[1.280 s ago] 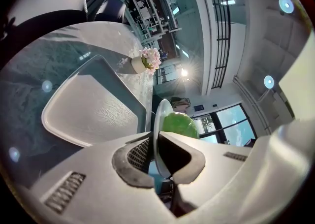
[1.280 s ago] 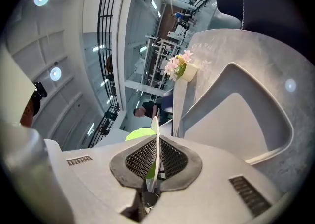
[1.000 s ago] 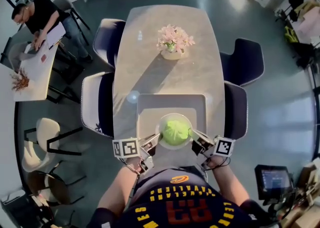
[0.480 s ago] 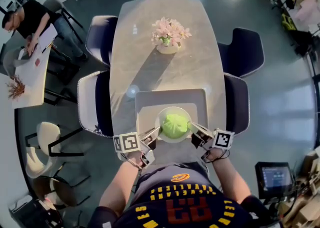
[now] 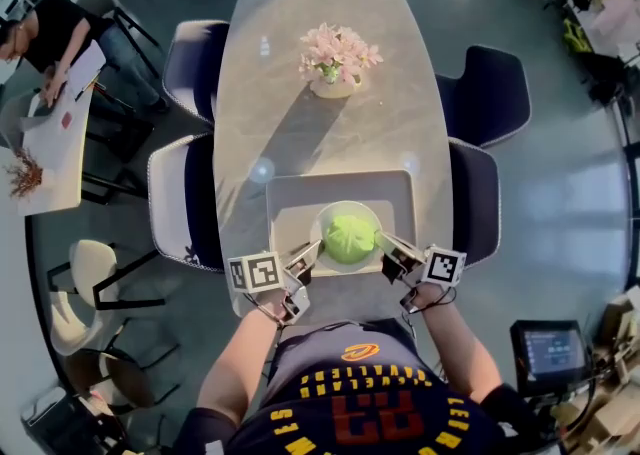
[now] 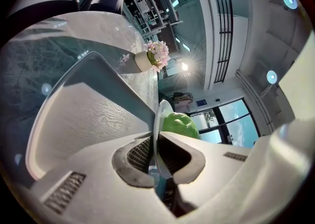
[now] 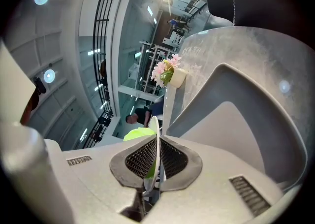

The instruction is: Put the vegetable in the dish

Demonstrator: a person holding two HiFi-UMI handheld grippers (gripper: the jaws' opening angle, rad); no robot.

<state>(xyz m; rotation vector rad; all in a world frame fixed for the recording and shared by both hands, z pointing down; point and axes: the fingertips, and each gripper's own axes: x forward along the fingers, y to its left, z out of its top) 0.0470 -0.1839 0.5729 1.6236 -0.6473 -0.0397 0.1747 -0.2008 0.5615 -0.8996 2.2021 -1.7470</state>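
Observation:
A green cabbage-like vegetable (image 5: pixel 349 238) lies in a round white dish (image 5: pixel 326 217) over the grey tray (image 5: pixel 290 201) near the table's front edge. My left gripper (image 5: pixel 311 252) is shut on the dish's left rim, and my right gripper (image 5: pixel 385 247) is shut on its right rim. In the left gripper view the dish rim (image 6: pixel 159 119) runs edge-on between the jaws, with the vegetable (image 6: pixel 180 124) behind it. The right gripper view shows the thin dish rim (image 7: pixel 155 130) clamped between the pads, the vegetable (image 7: pixel 138 134) to its left.
A pot of pink flowers (image 5: pixel 333 61) stands mid-table. Dark chairs (image 5: pixel 182 198) flank the long table (image 5: pixel 330 138) on both sides. A person (image 5: pixel 45 28) sits at another table far left. A monitor (image 5: pixel 550 351) is at the lower right.
The dish with the vegetable and both grippers have shifted slightly up and away in the head view, staying over the tray. Both grips are unchanged.

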